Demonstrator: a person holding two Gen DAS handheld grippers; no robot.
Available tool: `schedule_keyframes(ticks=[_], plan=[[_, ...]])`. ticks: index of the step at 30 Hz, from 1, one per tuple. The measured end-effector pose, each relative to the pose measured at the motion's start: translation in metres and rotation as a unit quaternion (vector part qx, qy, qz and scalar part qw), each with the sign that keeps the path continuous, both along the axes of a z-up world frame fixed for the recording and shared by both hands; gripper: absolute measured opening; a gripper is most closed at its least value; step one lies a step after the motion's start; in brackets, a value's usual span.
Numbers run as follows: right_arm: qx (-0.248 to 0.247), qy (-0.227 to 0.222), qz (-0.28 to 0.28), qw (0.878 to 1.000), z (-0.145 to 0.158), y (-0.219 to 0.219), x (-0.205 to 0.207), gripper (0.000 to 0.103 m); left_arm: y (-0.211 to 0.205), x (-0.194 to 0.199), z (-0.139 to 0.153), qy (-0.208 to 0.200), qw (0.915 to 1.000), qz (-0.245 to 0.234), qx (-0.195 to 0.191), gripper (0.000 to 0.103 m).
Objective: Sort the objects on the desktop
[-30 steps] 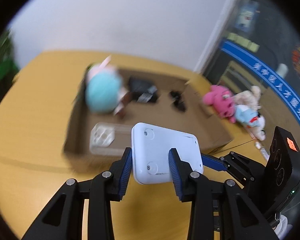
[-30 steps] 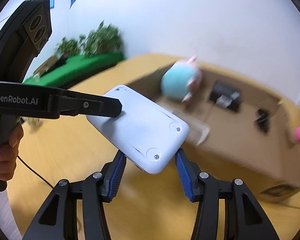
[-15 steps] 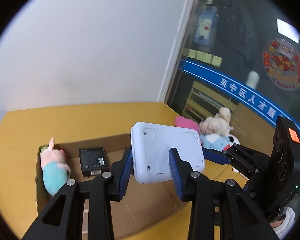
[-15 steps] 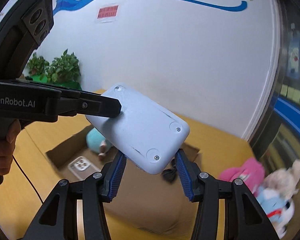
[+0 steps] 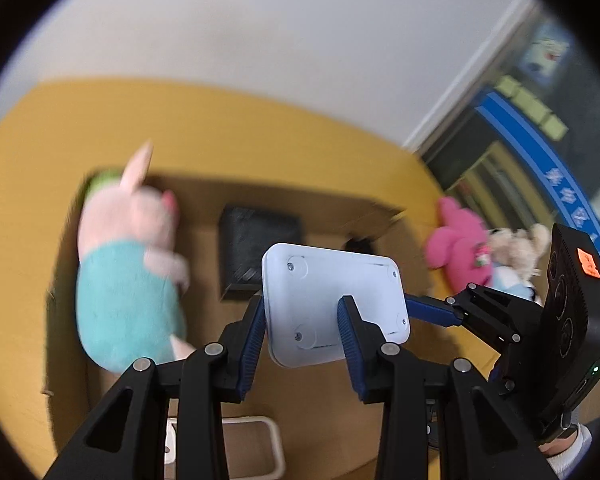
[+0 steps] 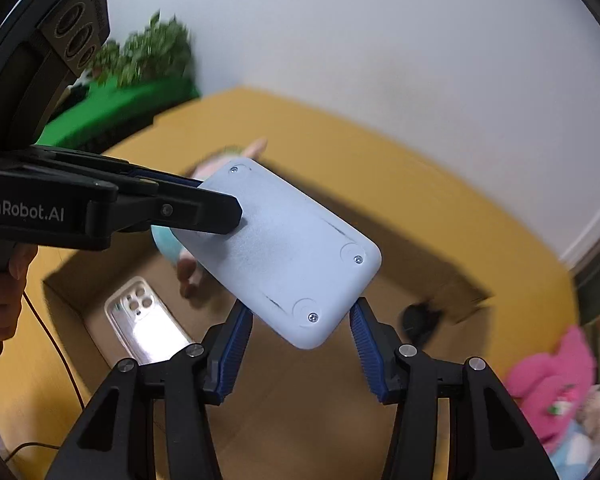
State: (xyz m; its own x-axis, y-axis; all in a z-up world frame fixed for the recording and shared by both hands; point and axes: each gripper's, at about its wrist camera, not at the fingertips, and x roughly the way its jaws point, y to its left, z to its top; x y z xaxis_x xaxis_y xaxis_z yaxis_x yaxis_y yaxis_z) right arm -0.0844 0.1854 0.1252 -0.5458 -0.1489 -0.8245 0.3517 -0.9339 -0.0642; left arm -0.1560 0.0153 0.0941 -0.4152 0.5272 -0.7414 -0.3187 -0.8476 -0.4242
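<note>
I had the left gripper (image 5: 302, 326) angled down over the cardboard box (image 5: 384, 210), its fingers clamped on the white device (image 5: 334, 300). My right gripper (image 6: 298, 346) came in from the side with its fingers spread apart around the device's other end, over the phone case (image 6: 144, 322) and pig plush (image 5: 128, 264) in the box.

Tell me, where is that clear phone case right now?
The clear phone case lies flat inside the cardboard box, in its near-left corner in the right wrist view, just left of the pig plush and below the held white device.
</note>
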Motion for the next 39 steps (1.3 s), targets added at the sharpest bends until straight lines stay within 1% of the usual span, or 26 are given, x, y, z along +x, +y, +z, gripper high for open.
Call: schedule_keyframes(ticks=[3,6,9,10,12,14,15,16,18,20,21,22,23,24,25,26,27,29,30,31,33,35,36,37,38,39], plan=[[-0.009,-0.049,-0.001,0.999,-0.042,0.000,-0.018,0.049,0.006,-0.012,-0.030,-0.031,0.9993,0.000,-0.020,0.036],[0.000,-0.091,-0.001,0.996,-0.075,0.003,-0.030,0.049,0.016,-0.020,-0.057,-0.065,0.9969,-0.004,-0.044,0.036],[0.004,-0.125,-0.002,0.992,-0.100,0.008,-0.036,0.049,0.023,-0.022,-0.072,-0.090,0.9940,-0.002,-0.063,0.036],[-0.001,-0.134,-0.004,0.991,-0.106,0.008,-0.035,0.049,0.024,-0.021,-0.074,-0.094,0.9930,-0.001,-0.072,0.036],[-0.017,-0.149,-0.010,0.989,-0.115,0.010,-0.034,0.050,0.028,-0.016,-0.074,-0.089,0.9914,-0.003,-0.096,0.035],[-0.011,-0.146,-0.013,0.989,-0.118,0.008,-0.030,0.051,0.025,-0.013,-0.071,-0.076,0.9909,-0.001,-0.112,0.035],[-0.004,-0.143,-0.013,0.990,-0.117,0.006,-0.027,0.057,0.022,-0.008,-0.065,-0.066,0.9915,0.003,-0.112,0.035],[0.004,-0.139,-0.015,0.990,-0.114,0.005,-0.023,0.070,0.018,-0.001,-0.057,-0.052,0.9924,0.008,-0.111,0.035],[0.021,-0.110,-0.024,0.993,-0.099,0.003,-0.009,0.082,0.006,0.020,-0.035,-0.004,0.9932,0.022,-0.115,0.035],[0.022,-0.078,-0.034,0.996,-0.078,0.003,0.010,0.085,-0.008,0.046,-0.008,0.057,0.9906,0.038,-0.119,0.042],[0.018,-0.059,-0.042,0.997,-0.066,0.004,0.022,0.091,-0.020,0.070,0.008,0.097,0.9869,0.048,-0.120,0.055],[0.006,-0.027,-0.052,0.998,-0.049,0.005,0.043,0.098,-0.029,0.086,0.017,0.121,0.9835,0.057,-0.121,0.069],[-0.003,-0.001,-0.060,0.998,-0.037,0.006,0.057,0.101,-0.038,0.104,0.025,0.147,0.9787,0.069,-0.125,0.076],[-0.014,0.026,-0.069,0.997,-0.025,0.007,0.074,0.103,-0.050,0.130,0.032,0.177,0.9715,0.087,-0.131,0.082],[-0.029,0.053,-0.078,0.995,-0.016,0.007,0.092,0.103,-0.055,0.141,0.035,0.190,0.9680,0.094,-0.134,0.082],[-0.043,0.077,-0.091,0.992,-0.011,0.008,0.112,0.103,-0.063,0.157,0.034,0.201,0.9650,0.100,-0.136,0.082],[-0.052,0.092,-0.101,0.989,-0.010,0.011,0.121,0.103,-0.065,0.168,0.030,0.207,0.9629,0.106,-0.137,0.082],[-0.065,0.127,-0.134,0.981,-0.021,0.014,0.151,0.103,-0.072,0.189,0.015,0.219,0.9584,0.121,-0.137,0.082],[-0.067,0.142,-0.156,0.975,-0.030,0.016,0.157,0.103,-0.070,0.192,0.008,0.223,0.9572,0.123,-0.137,0.082],[-0.068,0.147,-0.173,0.971,-0.037,0.016,0.164,0.103,-0.067,0.192,-0.001,0.225,0.9562,0.123,-0.142,0.082],[-0.071,0.157,-0.198,0.965,-0.049,0.024,0.170,0.103,-0.059,0.194,-0.018,0.234,0.9514,0.122,-0.159,0.082],[-0.071,0.180,-0.214,0.957,-0.054,0.029,0.180,0.103,-0.047,0.195,-0.032,0.253,0.9424,0.125,-0.179,0.082],[-0.073,0.190,-0.219,0.954,-0.056,0.030,0.185,0.103,-0.042,0.196,-0.038,0.266,0.9365,0.128,-0.190,0.082],[-0.077,0.198,-0.219,0.952,-0.060,0.029,0.188,0.103,-0.038,0.195,-0.043,0.269,0.9341,0.131,-0.195,0.082],[-0.078,0.201,-0.220,0.951,-0.065,0.028,0.190,0.103,-0.037,0.197,-0.049,0.266,0.9340,0.135,-0.197,0.082],[-0.084,0.207,-0.222,0.949,-0.068,0.029,0.191,0.103,-0.035,0.196,-0.054,0.259,0.9360,0.136,-0.196,0.082]])
